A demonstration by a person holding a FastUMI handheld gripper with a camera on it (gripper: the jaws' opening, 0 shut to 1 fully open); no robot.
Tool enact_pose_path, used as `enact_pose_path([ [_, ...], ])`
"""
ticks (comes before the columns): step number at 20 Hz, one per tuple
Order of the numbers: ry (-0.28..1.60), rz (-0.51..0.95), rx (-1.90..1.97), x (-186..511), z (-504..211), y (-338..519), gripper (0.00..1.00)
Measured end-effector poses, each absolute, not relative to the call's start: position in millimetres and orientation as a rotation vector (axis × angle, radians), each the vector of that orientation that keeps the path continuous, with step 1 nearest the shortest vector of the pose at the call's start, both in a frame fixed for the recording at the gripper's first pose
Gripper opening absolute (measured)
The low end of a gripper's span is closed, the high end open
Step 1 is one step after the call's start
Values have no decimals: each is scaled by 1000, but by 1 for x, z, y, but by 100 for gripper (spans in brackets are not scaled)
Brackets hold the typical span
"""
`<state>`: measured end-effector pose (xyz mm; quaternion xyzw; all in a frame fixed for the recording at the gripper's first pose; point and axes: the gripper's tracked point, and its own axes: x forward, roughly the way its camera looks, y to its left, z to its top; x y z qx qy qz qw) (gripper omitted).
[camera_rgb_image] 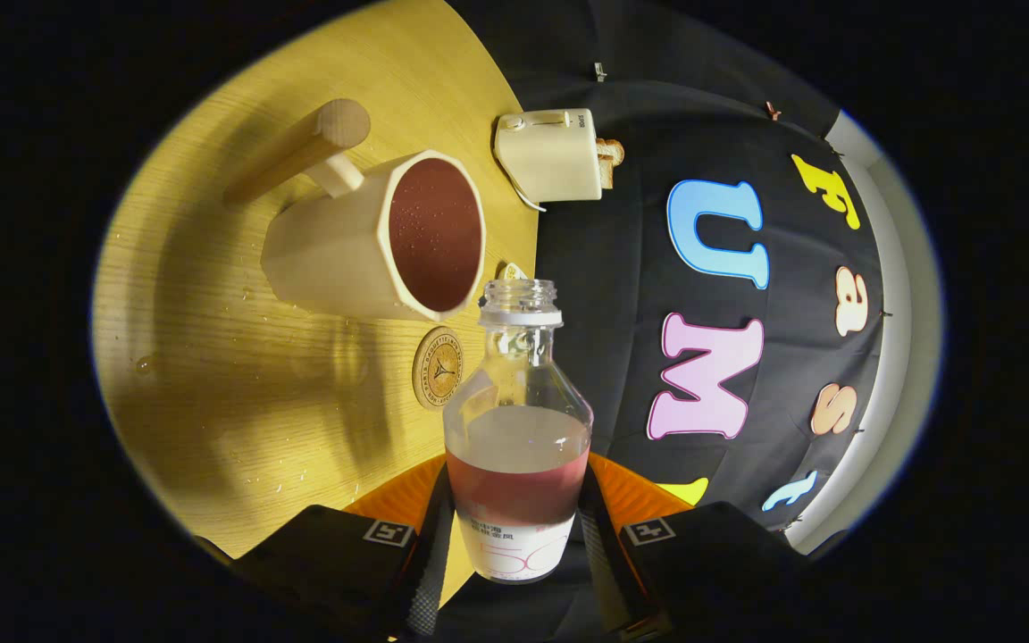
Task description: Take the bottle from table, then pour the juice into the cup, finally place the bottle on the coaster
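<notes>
My gripper [514, 527] is shut on a clear plastic bottle [517, 420], both fingers pressing its labelled lower body. The bottle has no cap and holds red juice in its lower part. The whole scene appears rolled sideways. Beyond the bottle's mouth stands a cream faceted cup [372, 237] with a wooden handle, filled with red juice. A small round wooden coaster [437, 367] lies on the yellow wooden table [211, 375], between the cup and the bottle, beside the bottle's shoulder.
A cream toaster-like appliance [553, 156] sits at the table's far edge beyond the cup. Small drops of liquid speckle the tabletop near the cup. The black cloth wall rises behind the table edge.
</notes>
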<state>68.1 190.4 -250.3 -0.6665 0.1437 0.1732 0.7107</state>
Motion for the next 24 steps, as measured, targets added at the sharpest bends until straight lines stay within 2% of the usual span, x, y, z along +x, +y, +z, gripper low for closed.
enact_pose_path([
  [24,237,404,-1644,78,-245,191,70],
])
